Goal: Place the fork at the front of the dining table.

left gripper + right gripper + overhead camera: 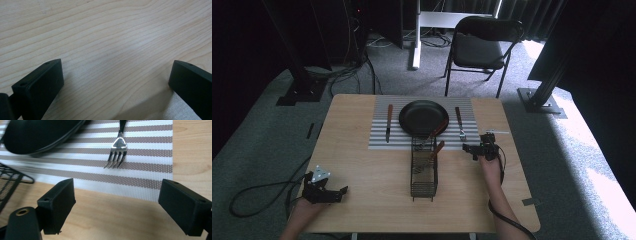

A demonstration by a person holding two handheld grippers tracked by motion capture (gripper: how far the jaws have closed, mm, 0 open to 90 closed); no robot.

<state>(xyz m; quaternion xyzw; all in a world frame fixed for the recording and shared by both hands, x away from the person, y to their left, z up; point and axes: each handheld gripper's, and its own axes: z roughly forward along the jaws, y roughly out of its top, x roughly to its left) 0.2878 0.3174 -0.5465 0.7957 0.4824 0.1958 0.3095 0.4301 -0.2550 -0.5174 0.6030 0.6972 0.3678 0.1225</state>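
Jaws stand wide apart on the right gripper (478,150), with nothing between them; it sits just off the near right corner of the striped placemat (379,125), above bare wood of the table (362,200). Ahead of it lies the fork (117,152) (tines toward the gripper, flat on the placemat), just right of the black plate (423,117) and apart from the pads. On the plate's other side a knife (389,122) lies along the placemat, wooden handle pointing away from the person. A black wire basket (424,172) stands at mid-table, its far end at the placemat's near edge, with two wooden-handled utensils (438,137) leaning out toward the plate. The left gripper (328,192) rests near the table's near left edge, its jaws also spread wide over plain wood, gripping nothing.
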